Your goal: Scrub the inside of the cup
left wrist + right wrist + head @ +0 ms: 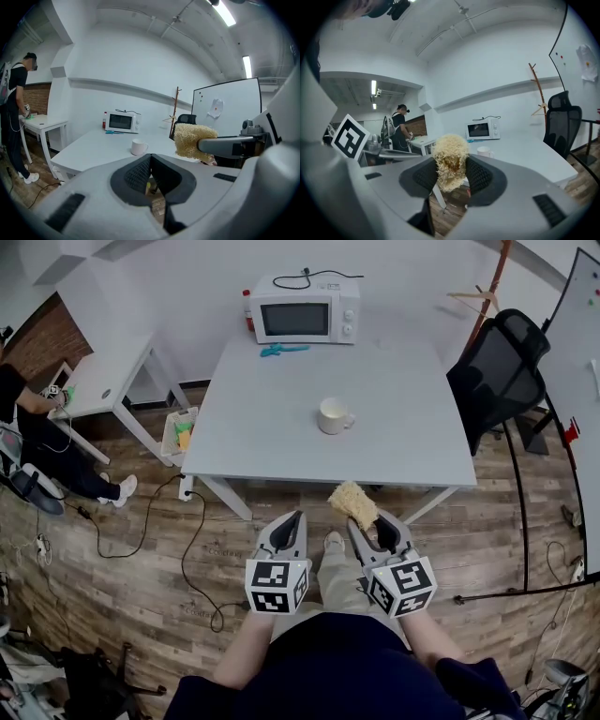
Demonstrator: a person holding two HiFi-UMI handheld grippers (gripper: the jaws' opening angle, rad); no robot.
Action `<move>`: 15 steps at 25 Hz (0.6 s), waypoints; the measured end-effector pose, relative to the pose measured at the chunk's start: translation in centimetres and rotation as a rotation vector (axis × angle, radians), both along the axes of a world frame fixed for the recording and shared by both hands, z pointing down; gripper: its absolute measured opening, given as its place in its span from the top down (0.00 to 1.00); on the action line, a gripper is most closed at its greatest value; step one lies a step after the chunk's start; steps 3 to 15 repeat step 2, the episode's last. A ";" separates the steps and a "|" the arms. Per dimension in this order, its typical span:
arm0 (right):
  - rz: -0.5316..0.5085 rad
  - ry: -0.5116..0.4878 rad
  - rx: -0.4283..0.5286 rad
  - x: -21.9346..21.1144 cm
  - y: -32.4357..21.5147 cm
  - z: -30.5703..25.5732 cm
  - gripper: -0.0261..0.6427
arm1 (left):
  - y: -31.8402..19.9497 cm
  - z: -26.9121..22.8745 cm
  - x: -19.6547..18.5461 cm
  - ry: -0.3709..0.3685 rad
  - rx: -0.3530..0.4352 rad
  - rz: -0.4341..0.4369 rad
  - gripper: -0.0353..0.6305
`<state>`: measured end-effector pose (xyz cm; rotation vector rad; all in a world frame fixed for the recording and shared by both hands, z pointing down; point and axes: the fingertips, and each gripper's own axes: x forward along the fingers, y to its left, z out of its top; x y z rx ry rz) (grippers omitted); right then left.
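over at the far left a person (pixel 28 442) is standing at a small white side table (pixel 105 379). on the wood floor (pixel 122 559) beside it a pale crate (pixel 178 434) is sitting with green and yellow things in it, and black cables (pixel 192 549) are trailing past. the big white table (pixel 272 442) is filling the middle of the room. at its far edge a white microwave (pixel 305 311) is standing, with a red-capped bottle (pixel 247 309) just beside its left side and a teal tool (pixel 283 350) lying just in front of it. the white cup (pixel 332 415) is standing upright near the middle of the table, its handle turned to the right, well apart from both claws. both claws are hanging on the near side of the table, over the floor. the left claw (pixel 294 517) is showing its jaws pressed together on nothing. just to its right, the right claw (pixel 367 518) is pinching a yellowish loofah scrubber (pixel 352 502) between its pads, the fibrous lump sticking out past the tips and hovering right at the table's near edge. further right a black mesh office chair (pixel 502 371) is sitting at the table's right side, a wooden coat stand (pixel 489 292) is standing behind it, and a whiteboard (pixel 583 343) is standing at the far right.
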<state>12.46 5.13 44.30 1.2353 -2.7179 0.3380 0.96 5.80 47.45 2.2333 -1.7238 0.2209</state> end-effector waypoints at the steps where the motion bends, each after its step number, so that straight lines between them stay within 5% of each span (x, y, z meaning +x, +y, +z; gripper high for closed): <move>1: 0.000 -0.001 0.000 0.0 0.0 -0.1 0.71 | 0.0 0.0 0.1 0.001 -0.001 0.000 0.92; 15: 0.000 -0.003 0.001 0.0 0.0 -0.1 0.71 | 0.0 0.0 0.1 0.002 -0.001 0.001 0.92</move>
